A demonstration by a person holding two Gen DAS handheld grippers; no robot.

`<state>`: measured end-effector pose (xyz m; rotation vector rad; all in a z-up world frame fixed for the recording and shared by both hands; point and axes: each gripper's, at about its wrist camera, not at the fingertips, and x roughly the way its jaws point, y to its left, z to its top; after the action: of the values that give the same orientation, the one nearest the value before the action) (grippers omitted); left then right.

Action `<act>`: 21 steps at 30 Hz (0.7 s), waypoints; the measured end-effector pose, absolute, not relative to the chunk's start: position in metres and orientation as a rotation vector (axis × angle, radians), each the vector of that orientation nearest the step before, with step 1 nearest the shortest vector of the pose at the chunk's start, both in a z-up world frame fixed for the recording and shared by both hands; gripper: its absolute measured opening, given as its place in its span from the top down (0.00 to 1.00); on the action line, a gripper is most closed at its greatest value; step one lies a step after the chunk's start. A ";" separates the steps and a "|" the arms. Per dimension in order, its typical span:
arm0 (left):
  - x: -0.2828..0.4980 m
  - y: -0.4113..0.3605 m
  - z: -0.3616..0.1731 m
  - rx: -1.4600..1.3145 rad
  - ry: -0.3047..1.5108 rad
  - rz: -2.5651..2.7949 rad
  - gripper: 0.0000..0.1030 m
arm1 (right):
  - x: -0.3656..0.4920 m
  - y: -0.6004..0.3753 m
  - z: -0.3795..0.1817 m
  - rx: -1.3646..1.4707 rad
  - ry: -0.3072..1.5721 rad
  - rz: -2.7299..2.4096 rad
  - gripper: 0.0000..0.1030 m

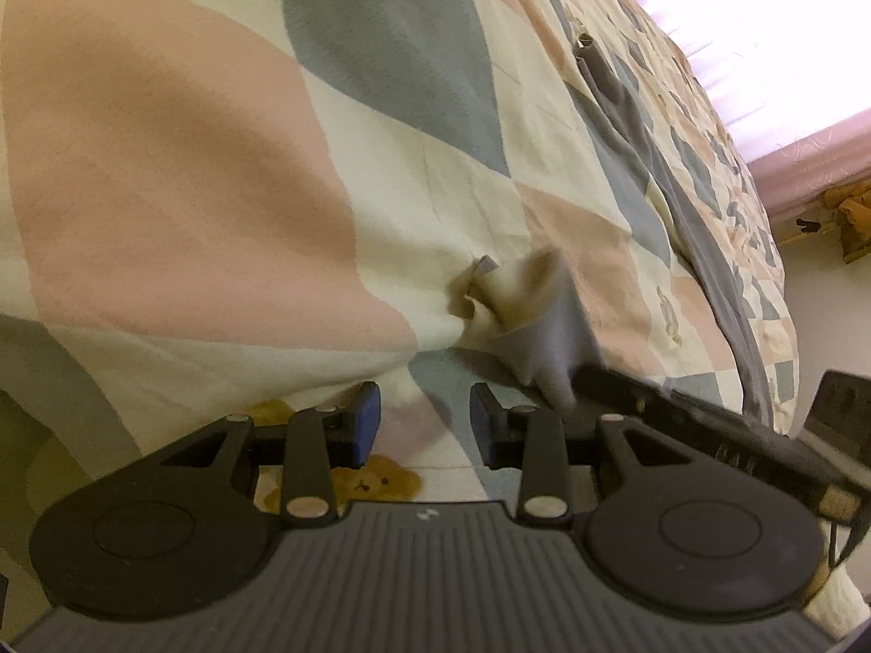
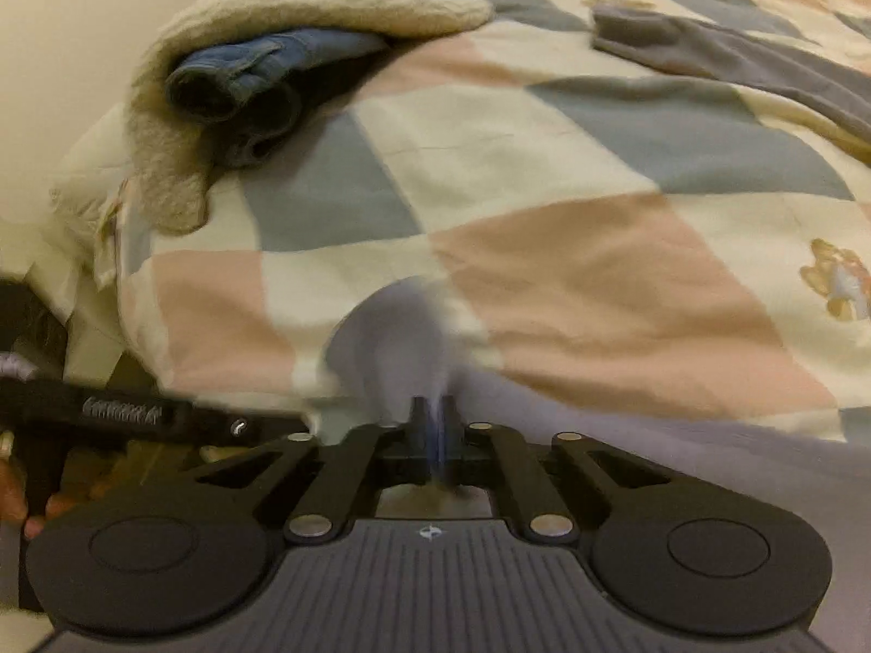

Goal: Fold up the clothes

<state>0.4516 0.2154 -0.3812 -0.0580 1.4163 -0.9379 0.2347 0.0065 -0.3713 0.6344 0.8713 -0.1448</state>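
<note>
A long grey garment (image 1: pixel 615 103) lies stretched across the patchwork bedspread (image 1: pixel 179 163). My right gripper (image 2: pixel 434 414) is shut on a bunched corner of this grey garment (image 2: pixel 389 326), which blurs with motion and trails off to the lower right. In the left wrist view the right gripper (image 1: pixel 585 375) comes in from the right with that pinched corner (image 1: pixel 525 315) sticking up, cream on its inner side. My left gripper (image 1: pixel 425 416) stands open just in front of the corner, nothing between its blue pads (image 1: pixel 367 419). The left gripper's arm (image 2: pixel 163 416) shows at the left edge.
A pile with a cream fleece (image 2: pixel 305 11) and blue jeans (image 2: pixel 256 76) sits at the bed's far left corner beside a pale wall. A bright curtained window (image 1: pixel 762 54) runs along the bed's far side. A hand (image 2: pixel 16 495) holds the left tool.
</note>
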 end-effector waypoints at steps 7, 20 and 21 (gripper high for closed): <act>0.449 0.204 -0.369 -0.081 1.409 -1.002 0.70 | 0.204 0.000 -0.270 0.511 0.542 -0.179 0.97; 0.465 0.234 -0.381 0.008 1.460 -0.882 0.69 | 0.223 0.118 -0.381 0.370 1.017 0.071 0.76; 0.463 0.231 -0.378 0.007 1.457 -0.892 0.68 | 0.218 0.120 -0.377 0.387 1.008 0.071 0.76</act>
<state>0.4633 0.2307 -0.3776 0.0071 1.4569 -0.8924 0.2177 0.1203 -0.3765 0.3866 1.0085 0.0713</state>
